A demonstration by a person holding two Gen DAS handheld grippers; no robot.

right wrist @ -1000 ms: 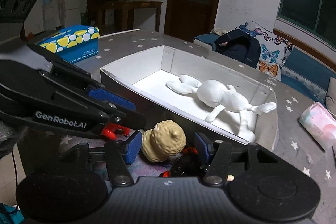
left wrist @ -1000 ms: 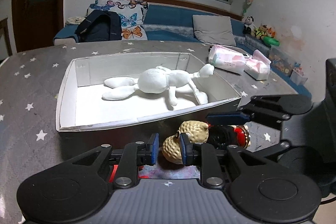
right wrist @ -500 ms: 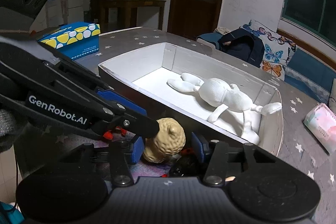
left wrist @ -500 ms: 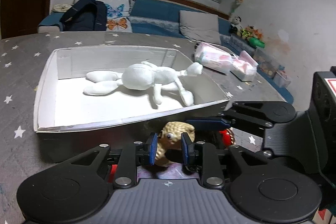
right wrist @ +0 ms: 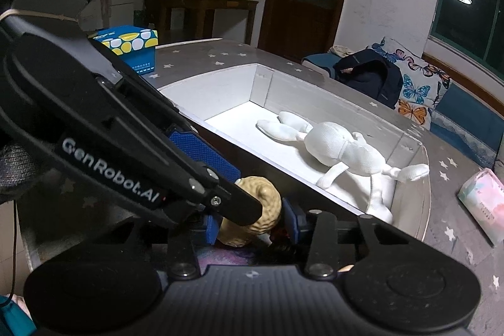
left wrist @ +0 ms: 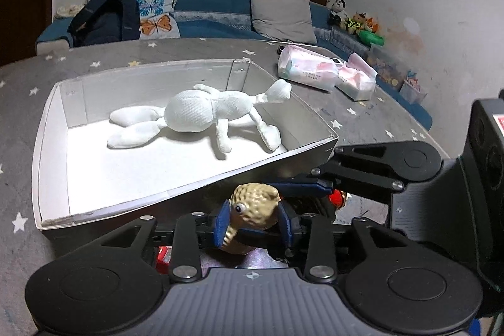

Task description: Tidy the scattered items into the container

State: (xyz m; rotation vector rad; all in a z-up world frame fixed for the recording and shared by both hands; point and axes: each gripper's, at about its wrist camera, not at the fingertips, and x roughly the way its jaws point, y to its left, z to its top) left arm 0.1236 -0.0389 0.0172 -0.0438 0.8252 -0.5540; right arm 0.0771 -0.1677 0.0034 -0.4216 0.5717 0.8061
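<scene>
A tan peanut-shaped toy with a googly eye sits just in front of the white box. My left gripper has it between its blue pads, and the jaws are opening and stand wide. My right gripper is closing on the same toy, with its pads against the toy's sides. In the left wrist view the right gripper's fingers reach in from the right. In the right wrist view one of the left gripper's fingers crosses over the toy. A white plush figure lies inside the box.
A dark toy with red parts lies behind the peanut, and something red shows under the left gripper. Two tissue packs lie right of the box. A blue and yellow carton stands at the far left. The grey starred table holds all of this.
The left gripper's pads have spread wider and moved forward round the peanut toy. The right gripper's pads have drawn in until they meet the toy's sides.
</scene>
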